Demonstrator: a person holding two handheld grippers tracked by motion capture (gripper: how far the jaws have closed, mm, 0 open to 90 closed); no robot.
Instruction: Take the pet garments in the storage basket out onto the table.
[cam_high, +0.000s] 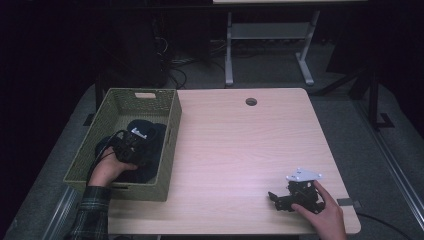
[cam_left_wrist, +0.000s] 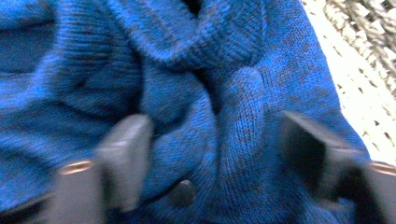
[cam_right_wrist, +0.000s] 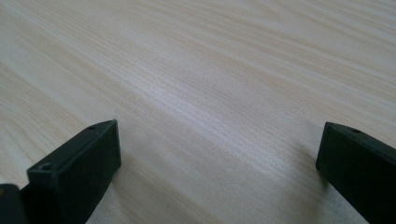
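Left gripper (cam_high: 134, 145) lowered into the woven basket (cam_high: 172, 125) at the table's (cam_high: 240, 150) left edge, jaws spread wide astride a fold of the blue knitted sweater (cam_left_wrist: 187, 84), seemingly poised to pinch and lift it. Right gripper (cam_high: 286, 199) parked near the front right corner, jaws agape over bare wood. Basket walls hemming the garment on every side.

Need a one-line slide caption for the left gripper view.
Open left gripper pressed close over a blue knit sweater in the woven basket.
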